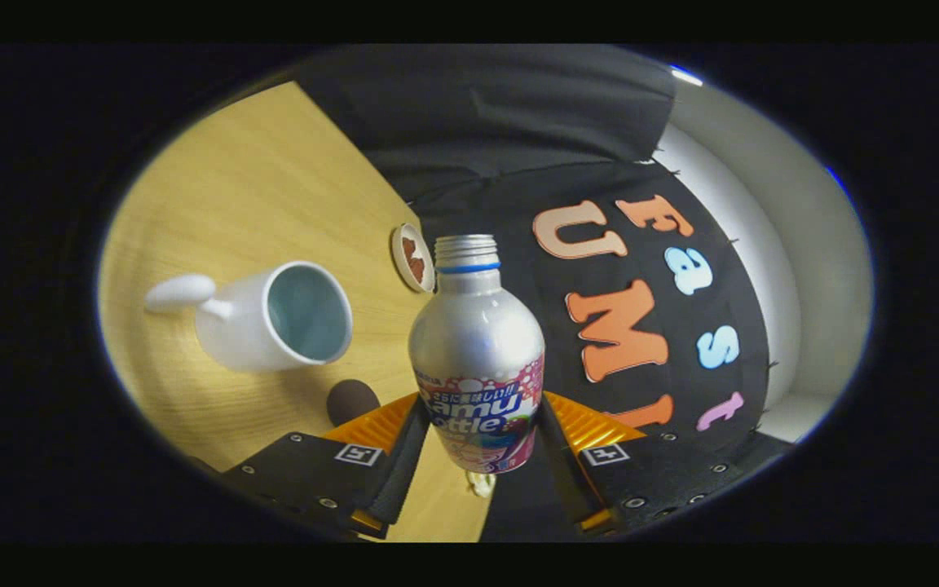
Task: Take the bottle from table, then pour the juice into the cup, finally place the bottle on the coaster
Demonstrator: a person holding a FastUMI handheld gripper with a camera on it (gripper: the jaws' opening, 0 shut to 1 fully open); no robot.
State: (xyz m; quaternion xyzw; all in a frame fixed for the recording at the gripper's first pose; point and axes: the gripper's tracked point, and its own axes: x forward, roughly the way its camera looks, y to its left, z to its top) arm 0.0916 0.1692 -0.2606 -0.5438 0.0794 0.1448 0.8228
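A silver bottle with a pink and blue label and an uncapped threaded neck sits between my two fingers. My gripper is shut on the bottle's lower body, one finger pressing each side. The whole scene appears rolled sideways, so the wooden table slants behind the bottle. A white cup with a rounded handle stands on the table beside the bottle, its pale blue inside facing me. Beyond the bottle's neck lies a small round coaster with a brown pattern, close to the table's edge.
A small dark round object rests on the table between the cup and my finger. The black cloth wall hangs past the table's edge, with a white wall beyond it.
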